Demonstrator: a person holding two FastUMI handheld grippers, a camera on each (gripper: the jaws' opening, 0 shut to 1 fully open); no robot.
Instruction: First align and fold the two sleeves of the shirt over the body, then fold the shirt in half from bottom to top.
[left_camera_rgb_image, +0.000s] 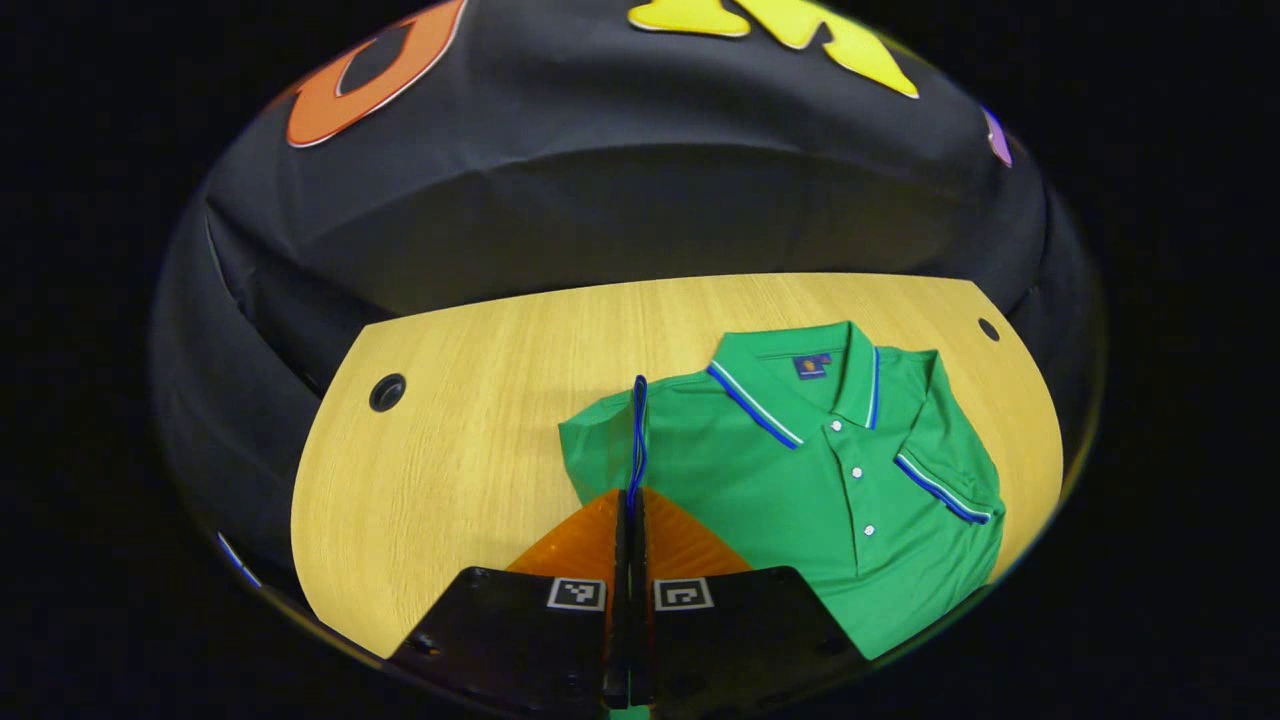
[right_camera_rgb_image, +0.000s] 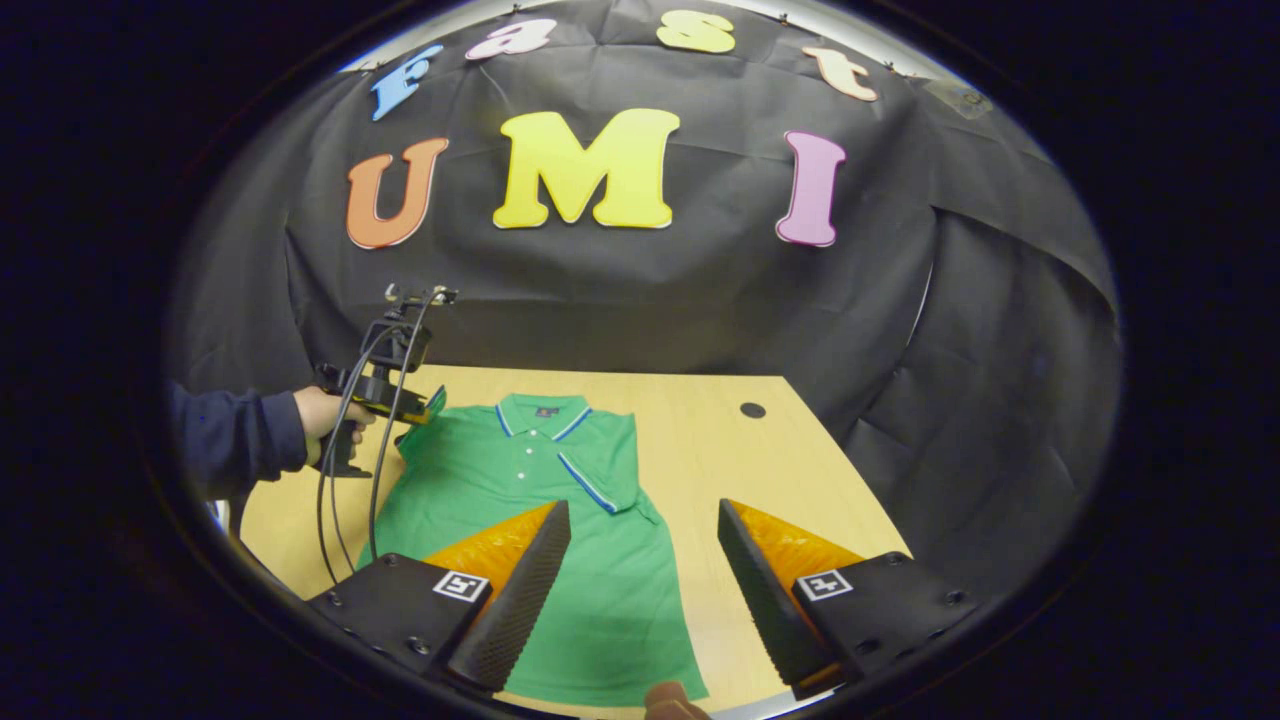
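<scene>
Sleeve step half done imo. Green polo shirt (right_camera_rgb_image: 530, 500) flat on table (right_camera_rgb_image: 780, 470), collar toward back edge. One sleeve (left_camera_rgb_image: 945, 470) already folded over body. Left gripper (left_camera_rgb_image: 637, 455) fingers pinched together on other sleeve's cuff (left_camera_rgb_image: 638, 425), lifted near shirt's outer side. Right gripper (right_camera_rgb_image: 640, 560) fingers wide apart, hovering over lower shirt, holding nothing. Next: carry cuff across chest, line up with first sleeve, release. Then hem-to-collar fold.
</scene>
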